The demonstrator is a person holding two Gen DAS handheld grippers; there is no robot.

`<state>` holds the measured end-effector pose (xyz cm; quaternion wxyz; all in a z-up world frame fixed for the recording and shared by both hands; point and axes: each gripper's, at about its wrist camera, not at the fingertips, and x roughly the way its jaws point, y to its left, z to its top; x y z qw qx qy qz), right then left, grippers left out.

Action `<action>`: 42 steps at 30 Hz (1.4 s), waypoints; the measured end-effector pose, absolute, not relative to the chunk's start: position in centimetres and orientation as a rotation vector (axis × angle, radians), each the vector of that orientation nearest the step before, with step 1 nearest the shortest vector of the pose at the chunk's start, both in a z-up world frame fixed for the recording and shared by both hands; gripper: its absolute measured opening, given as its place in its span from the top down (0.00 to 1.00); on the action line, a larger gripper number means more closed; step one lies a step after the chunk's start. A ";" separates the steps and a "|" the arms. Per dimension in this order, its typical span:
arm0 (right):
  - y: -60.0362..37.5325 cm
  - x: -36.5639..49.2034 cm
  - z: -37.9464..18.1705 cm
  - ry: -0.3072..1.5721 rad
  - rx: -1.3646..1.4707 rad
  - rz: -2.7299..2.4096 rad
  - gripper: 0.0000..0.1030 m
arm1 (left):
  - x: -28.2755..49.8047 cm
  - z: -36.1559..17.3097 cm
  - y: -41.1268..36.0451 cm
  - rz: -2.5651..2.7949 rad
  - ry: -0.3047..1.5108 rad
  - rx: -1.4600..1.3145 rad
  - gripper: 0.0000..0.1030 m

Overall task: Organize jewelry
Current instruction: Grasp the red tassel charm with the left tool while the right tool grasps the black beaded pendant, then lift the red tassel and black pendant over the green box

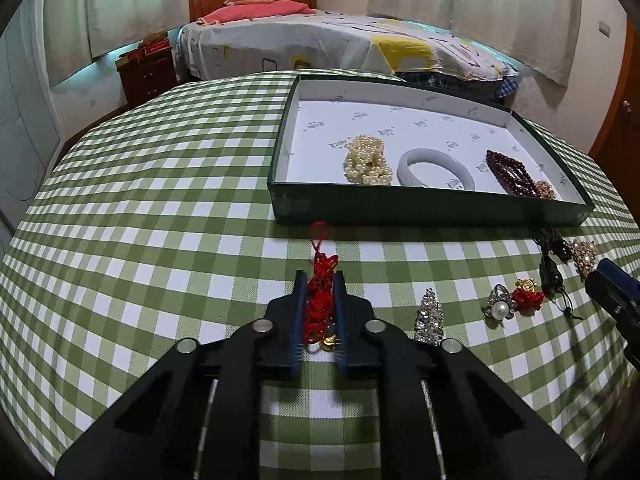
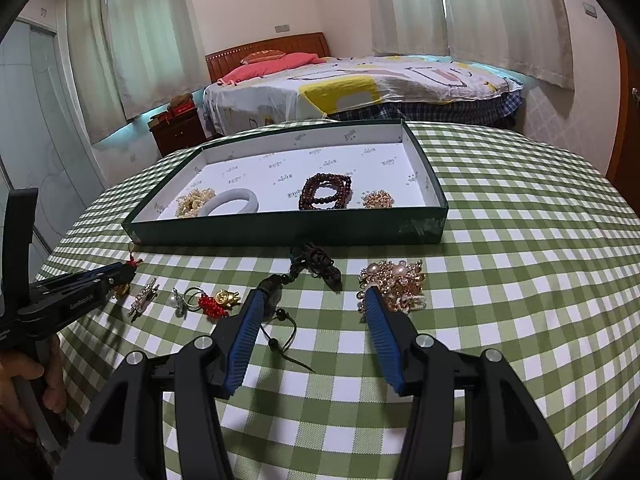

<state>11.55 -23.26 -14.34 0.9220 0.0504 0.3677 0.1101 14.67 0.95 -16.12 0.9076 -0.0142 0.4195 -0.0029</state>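
The left gripper (image 1: 320, 280) has its jaws narrow and closed on a red knotted cord charm (image 1: 319, 302); a small gold piece hangs at its lower end, and the thin red cord runs forward toward the green box (image 1: 400, 208). To the right on the checked counter (image 1: 160, 200) lie a rhinestone hair clip (image 1: 429, 318), a pearl ring (image 1: 499, 307), a red and gold charm (image 1: 527, 295) and a dark corded pendant (image 1: 551, 264). Inside the box are a pearl bracelet (image 1: 367, 160), a white bangle (image 1: 436, 168) and dark red beads (image 1: 510, 170).

The right gripper (image 2: 316, 298) has its jaws wide apart and holds nothing. Its left finger touches the dark pendant, its right finger (image 2: 380, 320) touches a gold and pearl cluster (image 2: 394, 284). Only the right wrist view shows this cluster whole, and also a gold brooch (image 2: 378, 199) in the box.
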 end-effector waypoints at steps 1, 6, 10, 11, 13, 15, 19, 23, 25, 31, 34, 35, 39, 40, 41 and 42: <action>-23.2 11.5 -14.3 0.757 0.103 0.227 0.49 | 14.6 -16.1 1.0 -0.008 0.863 -0.037 0.88; -22.5 11.6 -14.3 0.762 0.087 0.243 0.49 | 13.9 -15.8 1.8 0.005 0.846 -0.055 0.88; -21.9 11.7 -14.4 0.771 0.074 0.255 0.50 | 13.2 -15.5 2.3 0.022 0.831 -0.048 0.89; -21.8 11.7 -14.5 0.775 0.072 0.260 0.53 | 13.1 -15.5 2.4 0.024 0.830 -0.048 0.89; -21.4 11.9 -14.5 0.781 0.065 0.269 0.55 | 13.0 -15.4 2.6 0.031 0.826 -0.055 0.89; -21.1 12.0 -14.5 0.785 0.060 0.277 0.57 | 13.0 -15.2 2.8 0.035 0.822 -0.058 0.89; -20.4 12.7 -14.6 0.800 0.054 0.283 0.62 | 13.0 -15.2 2.8 0.038 0.820 -0.059 0.89; -19.7 13.9 -14.9 0.828 0.040 0.283 0.68 | 12.9 -15.3 2.8 0.034 0.827 -0.057 0.89; -19.4 14.4 -15.1 0.849 0.033 0.284 0.69 | 13.0 -15.5 2.7 0.031 0.830 -0.056 0.89; -19.5 14.4 -15.5 0.875 0.021 0.293 0.70 | 13.2 -15.9 2.3 0.026 0.840 -0.055 0.89; -19.6 14.2 -15.5 0.872 -0.001 0.285 0.80 | 13.2 -15.9 2.3 0.027 0.842 -0.056 0.89; -19.7 14.2 -15.6 0.871 -0.005 0.282 0.83 | 13.2 -15.9 2.3 0.027 0.842 -0.057 0.89; -20.0 14.0 -15.6 0.865 -0.006 0.289 0.83 | 13.2 -16.0 2.3 0.027 0.842 -0.058 0.89; -20.0 13.9 -15.5 0.861 -0.007 0.290 0.83 | 13.2 -16.0 2.3 0.027 0.842 -0.058 0.89; -20.1 13.8 -15.5 0.858 -0.005 0.288 0.83 | 13.2 -16.0 2.3 0.027 0.842 -0.059 0.89; -20.2 13.7 -15.5 0.854 -0.001 0.286 0.83 | 13.2 -16.0 2.3 0.026 0.842 -0.058 0.89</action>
